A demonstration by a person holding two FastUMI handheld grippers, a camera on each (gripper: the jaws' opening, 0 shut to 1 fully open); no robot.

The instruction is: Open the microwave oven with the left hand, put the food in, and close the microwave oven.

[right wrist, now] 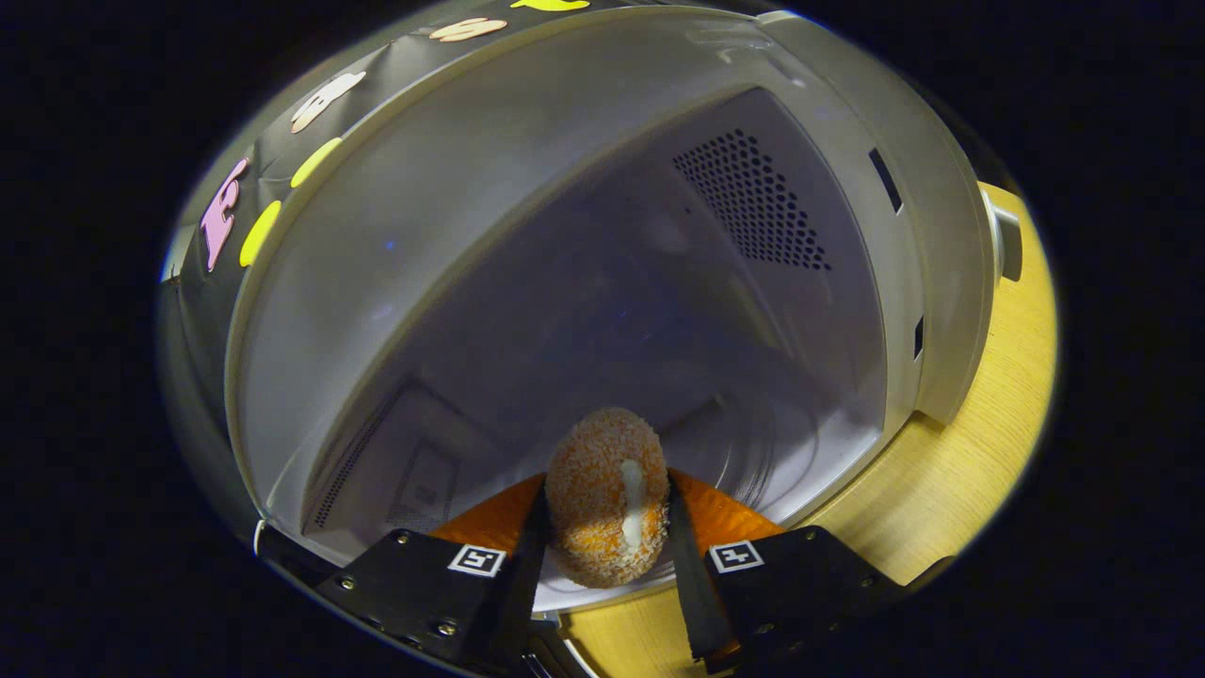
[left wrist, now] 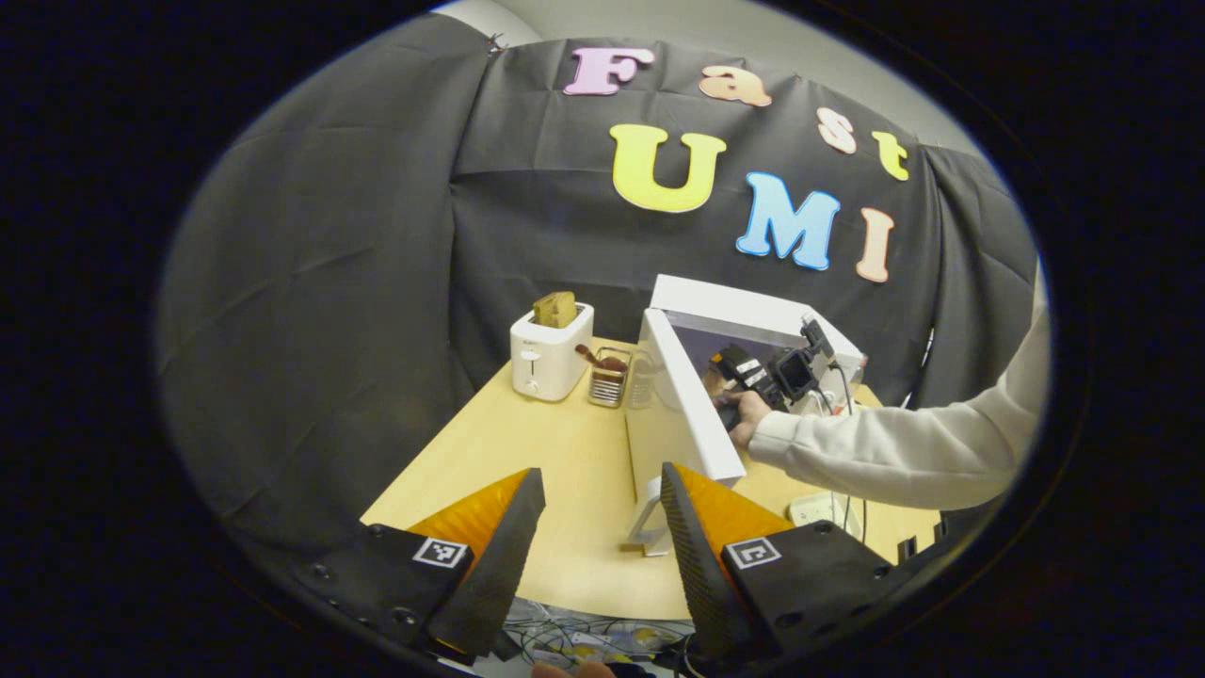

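Note:
The white microwave oven (left wrist: pixel 753 315) stands at the back of the wooden table (left wrist: pixel 555 471), and its door (left wrist: pixel 692 400) is swung wide open toward me. My left gripper (left wrist: pixel 602 494) hangs open above the table's near edge, well short of the door, with nothing between its fingers. The right gripper (left wrist: pixel 777 372), held by a hand in a light sleeve, reaches into the oven's mouth. In the right gripper view, my right gripper (right wrist: pixel 607 494) is shut on a breaded piece of food (right wrist: pixel 602 494) at the threshold of the oven cavity (right wrist: pixel 602 282).
A white toaster (left wrist: pixel 549 353) with bread in it stands at the table's back left, a wire basket (left wrist: pixel 610 375) beside it. A white power strip (left wrist: pixel 817 508) and cables lie at the right. Tabletop (right wrist: pixel 979 433) shows right of the oven.

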